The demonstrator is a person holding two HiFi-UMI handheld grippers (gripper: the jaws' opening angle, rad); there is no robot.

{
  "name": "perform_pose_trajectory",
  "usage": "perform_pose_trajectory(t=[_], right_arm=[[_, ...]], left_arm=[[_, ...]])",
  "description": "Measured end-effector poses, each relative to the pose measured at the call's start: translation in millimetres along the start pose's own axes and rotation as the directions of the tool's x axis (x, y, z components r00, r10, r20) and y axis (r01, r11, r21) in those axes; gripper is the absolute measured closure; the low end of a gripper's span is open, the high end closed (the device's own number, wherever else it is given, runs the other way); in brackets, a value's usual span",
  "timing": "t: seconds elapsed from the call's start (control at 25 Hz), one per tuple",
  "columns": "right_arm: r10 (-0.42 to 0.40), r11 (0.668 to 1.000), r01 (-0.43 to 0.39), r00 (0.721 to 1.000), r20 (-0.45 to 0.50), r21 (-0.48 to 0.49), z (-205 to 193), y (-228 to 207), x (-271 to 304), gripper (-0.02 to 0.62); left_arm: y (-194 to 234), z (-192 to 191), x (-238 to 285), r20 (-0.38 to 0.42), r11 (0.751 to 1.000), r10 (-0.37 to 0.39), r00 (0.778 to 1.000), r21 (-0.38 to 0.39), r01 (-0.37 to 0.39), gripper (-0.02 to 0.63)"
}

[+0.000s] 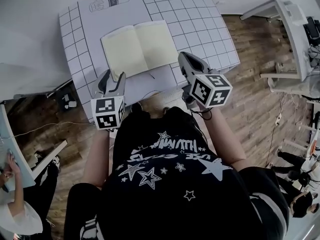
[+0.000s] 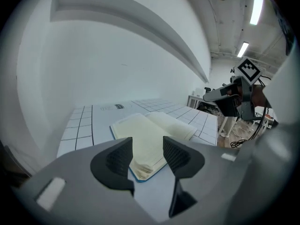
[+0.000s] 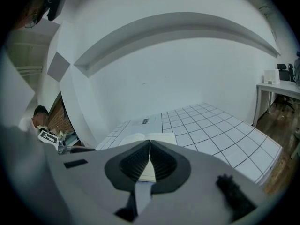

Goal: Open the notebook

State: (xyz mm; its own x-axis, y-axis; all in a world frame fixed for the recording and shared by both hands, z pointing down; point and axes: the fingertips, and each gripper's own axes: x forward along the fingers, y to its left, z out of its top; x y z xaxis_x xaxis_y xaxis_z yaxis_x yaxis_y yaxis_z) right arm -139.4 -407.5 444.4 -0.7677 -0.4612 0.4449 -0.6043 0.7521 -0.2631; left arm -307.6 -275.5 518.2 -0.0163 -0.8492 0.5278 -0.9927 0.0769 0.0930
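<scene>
Head view | notebook lies open | just beyond left gripper

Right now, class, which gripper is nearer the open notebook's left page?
Left. The left gripper, jaws open, sits just off the left page at its near corner. The right gripper, jaws shut, is across the notebook, by the right page and its outer edge.

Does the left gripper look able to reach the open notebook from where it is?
Probably yes: the left gripper stands open by the near corner of the notebook, with nothing in between.
</scene>
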Motion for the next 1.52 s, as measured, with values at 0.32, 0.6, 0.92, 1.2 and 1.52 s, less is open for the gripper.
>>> perform_pose_trajectory(t=[0.32,0.6,0.92,1.2,1.52], right_arm=[[0.053,0.999,-0.052,0.998,0.042,-0.008,2,-23,-52,0.580],[0.160,0.987,-0.161,0.985,0.068,0.007,-13,-38,-110,0.580],[0.282,0.959,-0.282,0.959,0.014,-0.034,-49,-33,-151,0.580],[0.466,0.874,-0.469,0.883,-0.050,-0.125,-64,26,-152,0.580],[0.544,0.827,-0.553,0.833,-0.104,-0.106,-80,71,-145,0.580]], left_arm=[[-56,32,-36,0.104,0.998,0.068,0.992,-0.023,-0.066,0.400],[-127,39,-88,0.210,0.994,0.095,0.973,-0.076,-0.080,0.442],[-177,14,-147,0.231,0.970,0.220,0.948,-0.153,-0.188,0.475],[-178,-9,-182,0.196,0.936,0.318,0.928,-0.224,-0.273,0.485],[-152,-22,-206,0.179,0.915,0.360,0.915,-0.256,-0.311,0.494]])
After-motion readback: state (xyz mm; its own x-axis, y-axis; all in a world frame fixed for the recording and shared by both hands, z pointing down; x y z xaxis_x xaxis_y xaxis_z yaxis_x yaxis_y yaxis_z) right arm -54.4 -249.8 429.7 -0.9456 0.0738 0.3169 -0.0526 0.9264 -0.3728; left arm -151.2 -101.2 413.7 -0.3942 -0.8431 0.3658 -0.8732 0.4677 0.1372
